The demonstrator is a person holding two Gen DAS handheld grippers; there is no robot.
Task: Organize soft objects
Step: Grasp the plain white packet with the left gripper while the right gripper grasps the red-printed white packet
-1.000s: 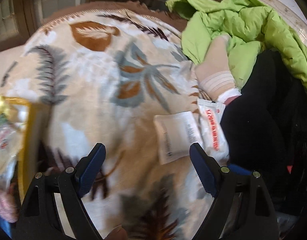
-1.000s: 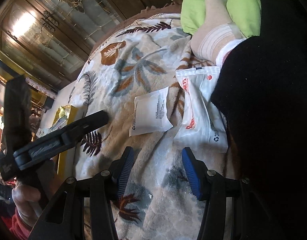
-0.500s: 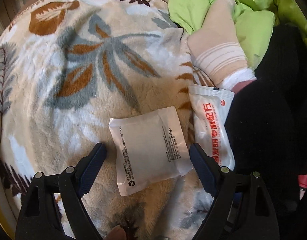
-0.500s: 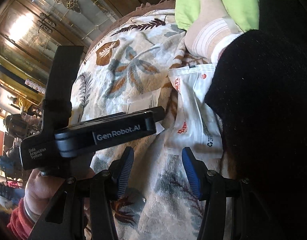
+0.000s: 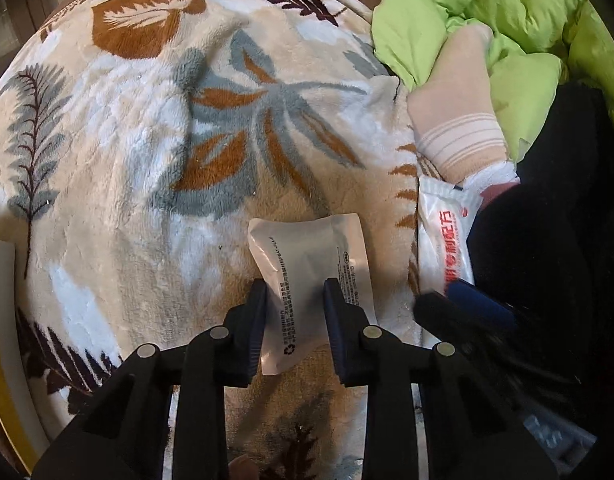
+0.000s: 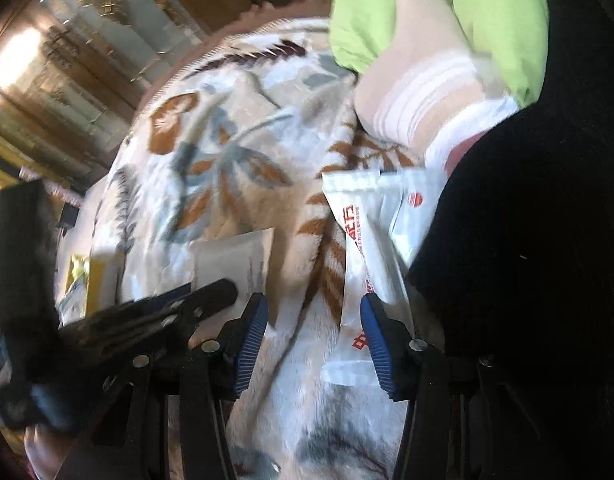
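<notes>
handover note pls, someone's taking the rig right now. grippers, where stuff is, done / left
Left gripper: jaws closed on the plain white pouch, which lies on the leaf-print blanket.
Right gripper: open, holds nothing; its right jaw is over the edge of the red-lettered white packet.
The packet lies on the blanket against a dark garment. Striped sock lies beyond it, on the green jacket.
Done: pouch gripped, not clearly lifted.
Left: put away the pouch, then the packet and sock. No destination is clear in either view.
</notes>
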